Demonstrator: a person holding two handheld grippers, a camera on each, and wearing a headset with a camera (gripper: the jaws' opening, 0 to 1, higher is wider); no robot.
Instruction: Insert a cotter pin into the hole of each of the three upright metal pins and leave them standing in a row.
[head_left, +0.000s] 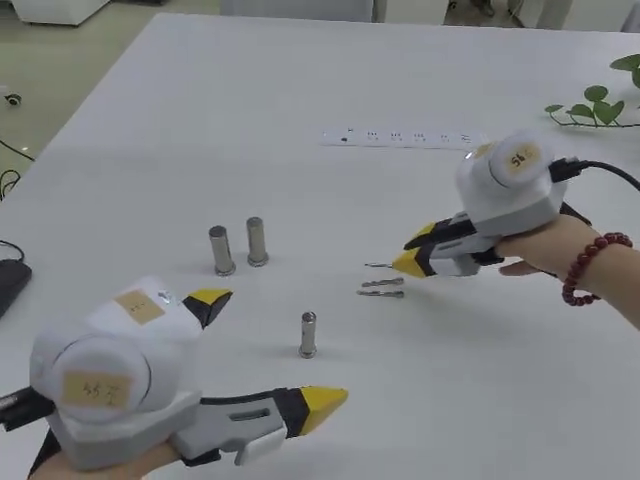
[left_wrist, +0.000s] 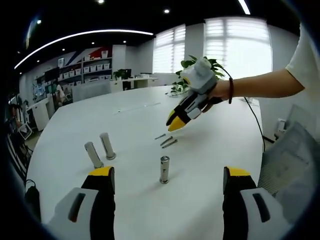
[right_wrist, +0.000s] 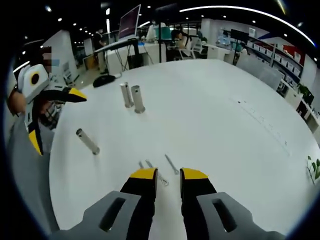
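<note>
1. Head view: finds the left tool (head_left: 268, 348) low and near, jaws wide, gripping nothing. Places the right tool (head_left: 408, 264) off to the right, jaws narrow with nothing seen between them, tips just beside the cotter pins (head_left: 383, 288) lying flat on the table (head_left: 250, 120). Counts three metal pins (head_left: 257, 241) upright: two close together farther off, one (head_left: 308, 334) nearer and apart, so not yet in a row. Cannot make out the holes.

2. Left gripper view: looks along the left tool's (left_wrist: 168, 172) wide jaws at the lone metal pin (left_wrist: 164, 169), standing ahead and untouched. Judges it stiff, smooth and likely tippy on its small base. Suggests clamping round the mid-body, below the top, to steady it.

3. Right gripper view: looks along the right tool's (right_wrist: 168, 175) narrow jaws at the cotter pins (right_wrist: 171, 164), loose on the table just ahead of the tips, with the metal pins (right_wrist: 137, 99) well beyond. Judges them thin, light and prone to skid on the slick top. Suggests pinching one near its head end, legs free to enter a hole.
</note>
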